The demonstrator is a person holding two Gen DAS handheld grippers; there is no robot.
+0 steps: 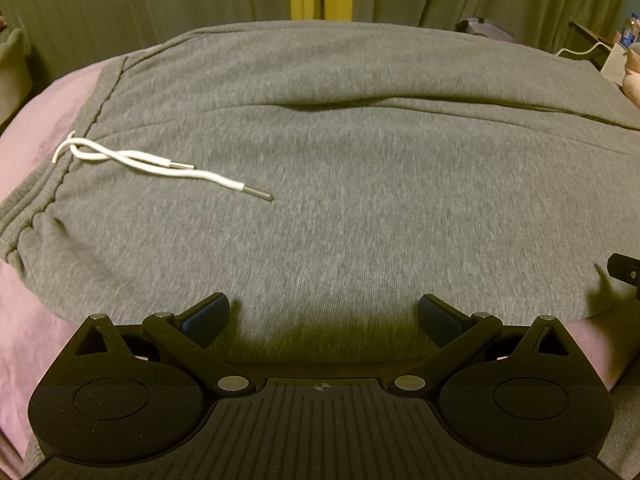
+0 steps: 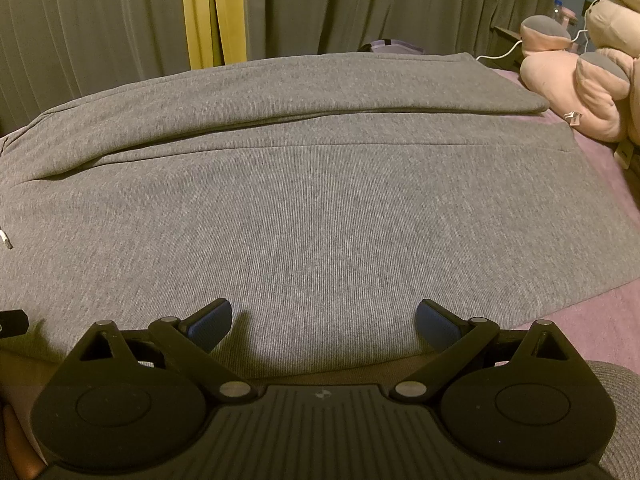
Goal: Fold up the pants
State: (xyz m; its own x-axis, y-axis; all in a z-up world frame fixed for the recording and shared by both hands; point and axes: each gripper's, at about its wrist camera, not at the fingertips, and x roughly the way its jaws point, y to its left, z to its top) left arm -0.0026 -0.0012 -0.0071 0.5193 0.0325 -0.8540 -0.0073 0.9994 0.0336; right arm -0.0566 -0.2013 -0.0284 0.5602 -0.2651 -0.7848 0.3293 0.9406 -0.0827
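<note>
A bedroom in a home. Pink bedsheet (image 2: 592, 320) spread underneath, pink plush toy (image 2: 576, 80) lying at the far corner. Long grey-green curtains (image 2: 360, 8) hanging behind, a yellow one (image 2: 212, 12) between them.

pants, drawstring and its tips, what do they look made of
Pants: grey heathered knit, probably cotton-blend fleece or jersey; matte, with fine ribbing and soft folds. Drawstring: white woven cord, likely cotton or polyester, smooth and flat-looking. Its tips: small grey cylinders with a dull sheen, seemingly metal, though hard plastic is possible.
</note>
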